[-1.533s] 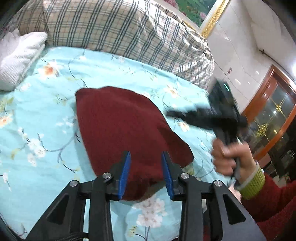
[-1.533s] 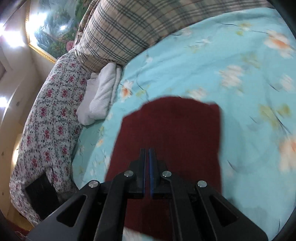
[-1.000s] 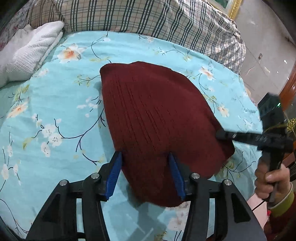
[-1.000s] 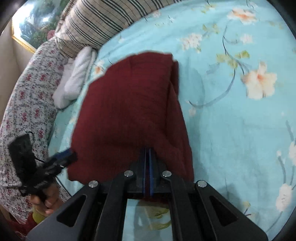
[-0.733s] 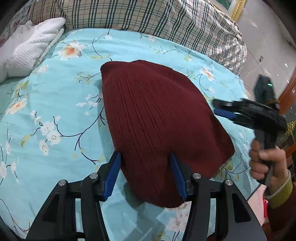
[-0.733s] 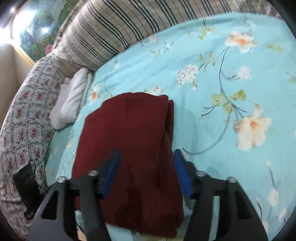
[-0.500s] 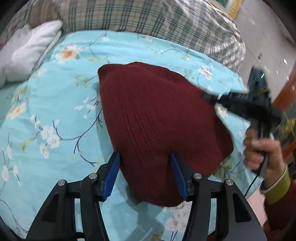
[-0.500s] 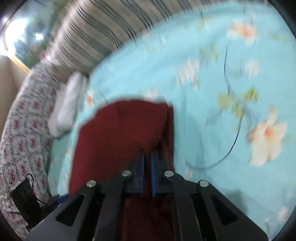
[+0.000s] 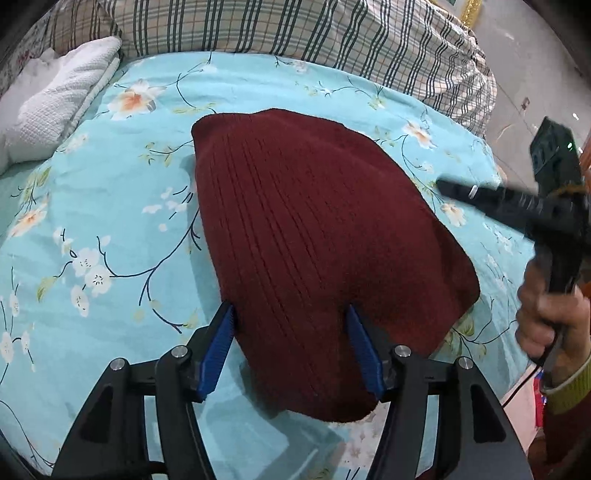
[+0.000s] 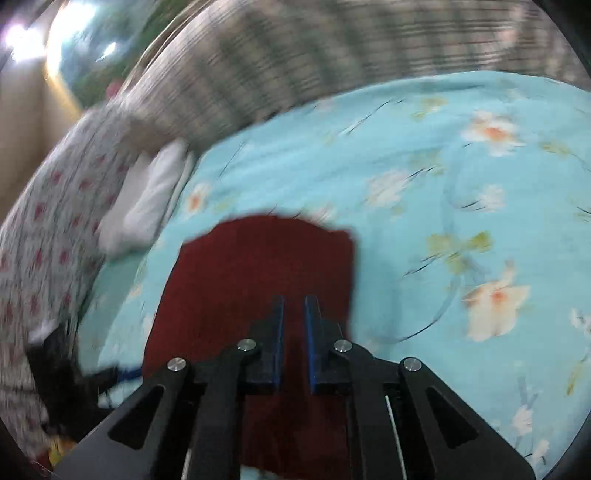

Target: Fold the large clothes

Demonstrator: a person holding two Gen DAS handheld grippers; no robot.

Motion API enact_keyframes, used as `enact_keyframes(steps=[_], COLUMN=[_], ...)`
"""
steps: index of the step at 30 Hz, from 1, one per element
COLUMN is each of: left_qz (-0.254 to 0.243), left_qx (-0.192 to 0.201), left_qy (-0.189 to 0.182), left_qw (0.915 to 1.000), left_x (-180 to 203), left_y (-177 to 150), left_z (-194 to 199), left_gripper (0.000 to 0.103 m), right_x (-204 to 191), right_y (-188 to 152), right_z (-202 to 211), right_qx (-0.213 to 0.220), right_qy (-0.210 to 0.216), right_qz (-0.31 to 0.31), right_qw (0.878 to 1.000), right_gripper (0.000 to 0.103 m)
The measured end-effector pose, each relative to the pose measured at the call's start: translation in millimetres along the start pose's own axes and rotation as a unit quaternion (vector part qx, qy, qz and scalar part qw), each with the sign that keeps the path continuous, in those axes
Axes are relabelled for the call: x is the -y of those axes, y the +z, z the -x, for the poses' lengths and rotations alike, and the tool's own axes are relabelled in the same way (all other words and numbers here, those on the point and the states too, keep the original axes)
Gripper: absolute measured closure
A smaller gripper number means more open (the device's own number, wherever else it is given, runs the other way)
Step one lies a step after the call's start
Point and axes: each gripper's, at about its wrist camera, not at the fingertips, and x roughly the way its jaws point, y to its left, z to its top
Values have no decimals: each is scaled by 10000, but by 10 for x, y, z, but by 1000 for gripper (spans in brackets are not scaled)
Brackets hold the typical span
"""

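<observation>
Left wrist view: The left gripper (image 9: pixel 290 345) occupies the 6 o'clock position. Its jaws stand wide apart and grip nothing; the blue pads frame the near edge of the sweater (image 9: pixel 317 236) without visibly pinching it. The sweater, dark red and ribbed, lies folded into a compact slab at frame centre on the floral bedsheet (image 9: pixel 92 221). No sleeve or loose edge sticks out, so the fold appears largely complete. The open, straddling stance probably serves to inspect or square the near edge. A white towel (image 9: pixel 55 107) lies at 10 o'clock, well apart from the sweater. A plaid quilt (image 9: pixel 295 33) spans 12 o'clock. At 3 o'clock the right hand (image 9: pixel 550 321) grasps the handle of the right gripper (image 9: pixel 454 190), whose tip hovers beside the sweater's right edge, apart from it.

Right wrist view: This frame is motion-blurred. The right gripper (image 10: pixel 293 317) sits at 6 o'clock with its jaws nearly together, a narrow gap showing between the pads. Nothing is seen clamped in that gap. The sweater (image 10: pixel 258 277) lies beyond and beneath the fingers, from centre toward 7 o'clock. The towel (image 10: pixel 147 203) rests at 9 o'clock beside a flowered quilt (image 10: pixel 48 236). The narrow gap suits nipping a thin cloth edge for a final adjustment.
</observation>
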Motion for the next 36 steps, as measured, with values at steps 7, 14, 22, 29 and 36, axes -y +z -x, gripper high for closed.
enact_keyframes(steps=[7,14,22,29,36], left_qz=[-98,450,463,29,-80], left_qx=[69,115,192,-229,-341], left_qy=[208,-44,348,725,990], left_qw=[9997,9989,9981,9971,9945], left_x=[78,-85,-68,87,123], left_y=[-57,-70,-269,-694,-980], left_z=[-78,88,476,479,565], left_gripper=[36,35,20,20,20], right_x=[114,64,-188,-304,-431], right_y=[-137,-136,-437,-974,-1380], right_z=[-461,-194,314,507,581], right_qx=[-526,-470,-331,-514,-840], right_qy=[-490,-420,-272,-536,-649], right_qz=[61,-43,171,435,743], right_qw=[9974,9980,9989,9963,9916], right_gripper=[94,90,60,40,26])
